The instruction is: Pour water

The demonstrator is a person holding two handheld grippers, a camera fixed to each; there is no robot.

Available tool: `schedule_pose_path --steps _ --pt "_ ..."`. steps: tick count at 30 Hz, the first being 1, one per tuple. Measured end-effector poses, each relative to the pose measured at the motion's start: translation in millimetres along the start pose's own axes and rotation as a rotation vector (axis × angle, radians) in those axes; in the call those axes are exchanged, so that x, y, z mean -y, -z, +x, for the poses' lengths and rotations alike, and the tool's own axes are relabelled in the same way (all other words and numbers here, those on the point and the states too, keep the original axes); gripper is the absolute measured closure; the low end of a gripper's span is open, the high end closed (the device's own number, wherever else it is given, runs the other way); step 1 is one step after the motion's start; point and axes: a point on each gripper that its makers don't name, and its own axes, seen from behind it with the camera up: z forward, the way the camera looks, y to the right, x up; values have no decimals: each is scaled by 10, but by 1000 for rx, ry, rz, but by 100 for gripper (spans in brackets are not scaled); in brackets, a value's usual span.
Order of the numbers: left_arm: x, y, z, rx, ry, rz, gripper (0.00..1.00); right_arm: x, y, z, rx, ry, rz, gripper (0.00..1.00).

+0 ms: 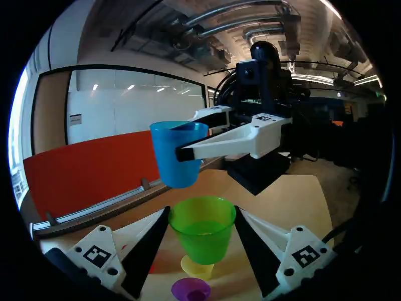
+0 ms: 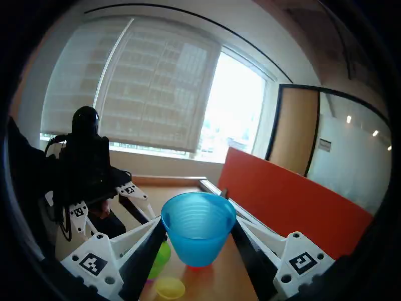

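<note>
My left gripper point(image 1: 202, 236) is shut on a green cup point(image 1: 202, 228) that stands upright, with a yellowish-green level showing inside. Higher up and a little behind it hangs a blue cup point(image 1: 176, 153), upright, pinched by the white fingers point(image 1: 220, 145) of the right gripper. In the right gripper view my right gripper point(image 2: 198, 238) is shut on that blue cup point(image 2: 197, 226); its inside looks empty. Below and left of it the green cup point(image 2: 159, 261) peeks out, with the left gripper point(image 2: 108, 200) and the hand holding it farther back.
A small yellow cup point(image 1: 197, 268) and a purple cup point(image 1: 191, 289) sit on the wooden table point(image 1: 295, 200) beneath the green one; the yellow cup point(image 2: 169, 287) shows again below the blue one. An orange divider panel point(image 1: 90, 168) runs along the table's far edge.
</note>
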Motion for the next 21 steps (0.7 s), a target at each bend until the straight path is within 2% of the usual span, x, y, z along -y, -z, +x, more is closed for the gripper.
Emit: schedule_pose_path --steps 11,21 --pt "11 28 16 -3 -8 3 10 -41 -12 -122 50 -119 -1 10" --pt "1 55 24 4 -23 1 10 -44 13 -135 67 -127 -10 10"
